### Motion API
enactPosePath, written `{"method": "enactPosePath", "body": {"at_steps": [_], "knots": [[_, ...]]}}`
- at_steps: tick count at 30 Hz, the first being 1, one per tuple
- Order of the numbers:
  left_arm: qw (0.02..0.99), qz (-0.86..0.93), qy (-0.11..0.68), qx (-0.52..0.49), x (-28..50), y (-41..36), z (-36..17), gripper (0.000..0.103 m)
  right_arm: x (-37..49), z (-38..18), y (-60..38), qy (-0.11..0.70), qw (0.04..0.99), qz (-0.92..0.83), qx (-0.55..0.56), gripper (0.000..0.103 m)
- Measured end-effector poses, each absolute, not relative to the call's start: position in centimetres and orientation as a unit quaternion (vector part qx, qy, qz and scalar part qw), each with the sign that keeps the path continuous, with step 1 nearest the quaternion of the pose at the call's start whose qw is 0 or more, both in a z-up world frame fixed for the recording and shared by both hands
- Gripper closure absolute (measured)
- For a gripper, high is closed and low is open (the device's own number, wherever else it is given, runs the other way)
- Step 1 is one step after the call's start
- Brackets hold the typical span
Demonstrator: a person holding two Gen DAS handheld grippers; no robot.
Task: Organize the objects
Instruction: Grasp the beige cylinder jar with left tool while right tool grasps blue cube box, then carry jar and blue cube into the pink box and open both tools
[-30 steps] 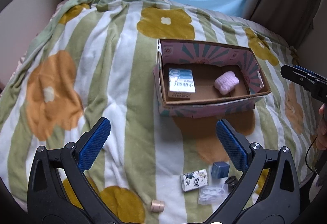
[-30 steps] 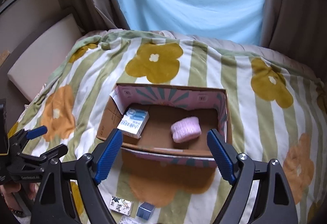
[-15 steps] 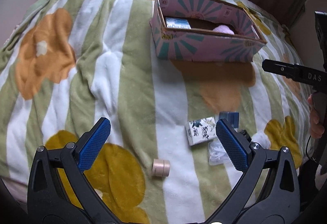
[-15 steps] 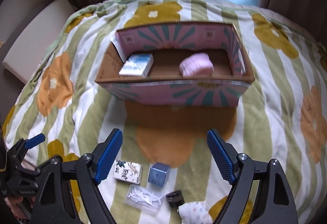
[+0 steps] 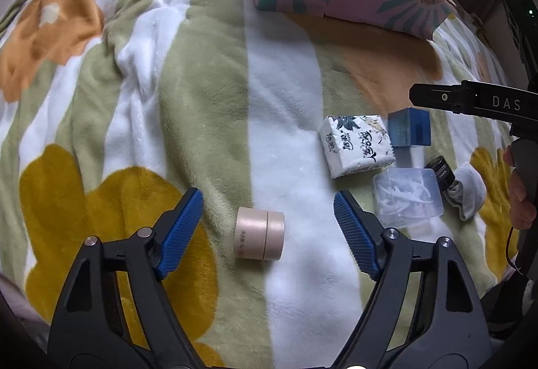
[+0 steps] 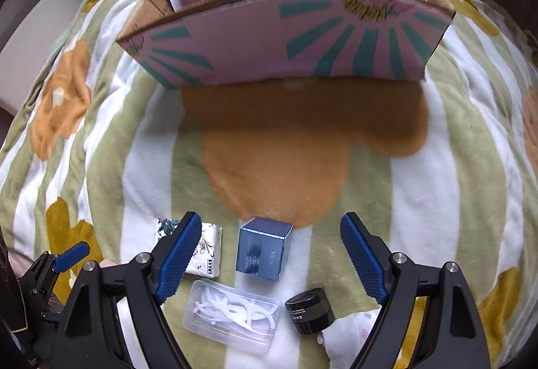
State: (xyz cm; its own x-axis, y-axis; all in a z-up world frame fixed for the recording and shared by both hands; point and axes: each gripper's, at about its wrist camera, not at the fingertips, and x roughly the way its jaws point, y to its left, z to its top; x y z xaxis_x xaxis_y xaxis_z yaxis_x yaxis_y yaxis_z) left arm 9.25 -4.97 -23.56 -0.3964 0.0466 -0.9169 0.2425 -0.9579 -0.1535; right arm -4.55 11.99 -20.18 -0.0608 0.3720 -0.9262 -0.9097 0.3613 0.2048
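A small beige jar [image 5: 259,233] lies on its side on the flowered blanket, between the blue pads of my left gripper [image 5: 268,227]. The left jaws are closing, and gaps remain on both sides of the jar. My right gripper [image 6: 270,259] stands open, low over a blue cube box [image 6: 263,249] that sits between its pads without touching them. Beside the cube lie a white printed tissue pack [image 6: 209,254], a clear case of white picks [image 6: 232,315], a black jar [image 6: 310,311] and a white sock [image 6: 349,335]. The pink sunburst box [image 6: 302,42] stands beyond.
The blanket [image 5: 141,93] covers a bed with soft folds to the left. A hand [image 5: 519,197] holds the right tool's handle at the edge of the left wrist view. Curtains and a pale blue cloth hang behind the pink box.
Both grippers have dropped from high above the bed to just over the small items. The left jaws have narrowed around the beige jar. The box's inside has gone out of sight.
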Motion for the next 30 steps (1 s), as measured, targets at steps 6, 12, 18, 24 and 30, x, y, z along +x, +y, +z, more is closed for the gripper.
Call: {"method": "enactPosePath", "body": {"at_steps": [6, 12, 18, 24, 30], "knots": [[0.069, -0.827, 0.134, 0.542, 9.5, -4.8, -24.4, 0.037, -5.1, -21.9, 12.2, 0.52, 0.634, 0.502, -0.275, 0.028], [0.082, -0.832, 0.129, 0.533, 10.1, -4.8, -24.5, 0.045, -5.8, -22.7, 12.2, 0.506, 0.637, 0.503, -0.293, 0.033], [0.093, -0.835, 0.127, 0.527, 10.9, -4.8, -24.5, 0.055, -6.0, -23.0, 11.9, 0.502, 0.64, 0.502, -0.295, 0.04], [0.091, -0.838, 0.116, 0.525, 11.4, -4.3, -24.5, 0.072, -6.1, -23.3, 11.8, 0.502, 0.642, 0.497, -0.297, 0.058], [0.092, -0.837, 0.117, 0.526, 11.4, -4.2, -24.6, 0.077, -6.1, -23.4, 11.9, 0.505, 0.643, 0.492, -0.298, 0.066]]}}
